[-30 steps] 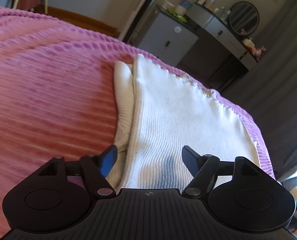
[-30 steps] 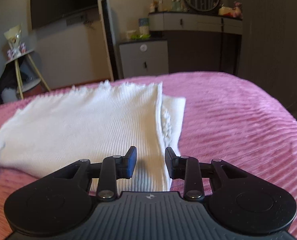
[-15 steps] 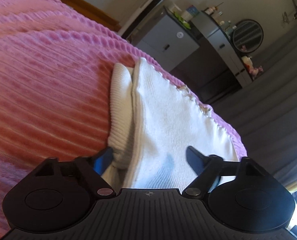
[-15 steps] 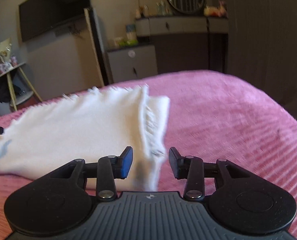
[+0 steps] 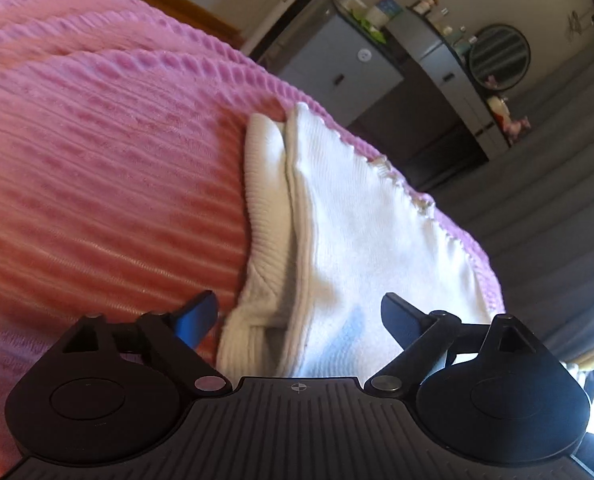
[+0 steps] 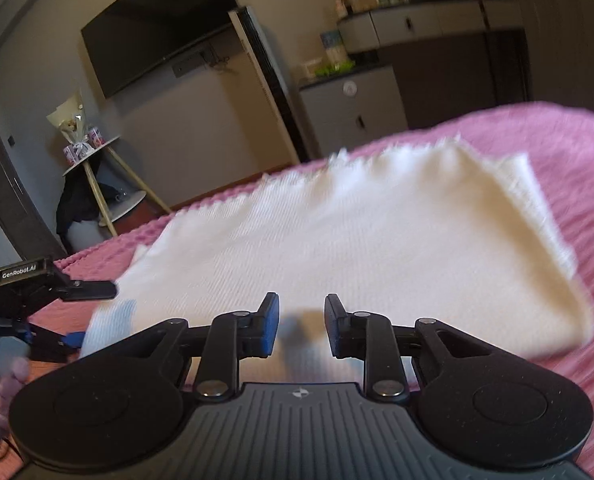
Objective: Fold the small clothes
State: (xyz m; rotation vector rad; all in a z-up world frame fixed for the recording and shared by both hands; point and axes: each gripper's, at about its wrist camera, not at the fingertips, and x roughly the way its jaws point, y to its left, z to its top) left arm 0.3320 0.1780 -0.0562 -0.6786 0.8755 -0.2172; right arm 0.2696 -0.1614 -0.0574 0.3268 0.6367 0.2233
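A white ribbed knit garment [image 5: 357,236] lies folded on the pink bedspread [image 5: 97,184]; it also shows in the right wrist view [image 6: 357,240]. My left gripper [image 5: 297,316] is open, its jaws on either side of the garment's near end, with a folded sleeve layer along its left edge. The left gripper also shows in the right wrist view [image 6: 85,312] at the garment's left corner. My right gripper [image 6: 300,320] is open, with a narrow gap, just above the garment's near edge, holding nothing.
The pink bedspread [image 6: 577,160] extends to the right of the garment. Beyond the bed stand a grey cabinet [image 6: 353,104], a dark dresser with a round mirror [image 5: 499,56], a wall TV [image 6: 157,48] and a small side table [image 6: 93,156].
My right gripper has swung left along the garment's near edge, from its right corner to near its middle. My left gripper has moved in closer around the left end.
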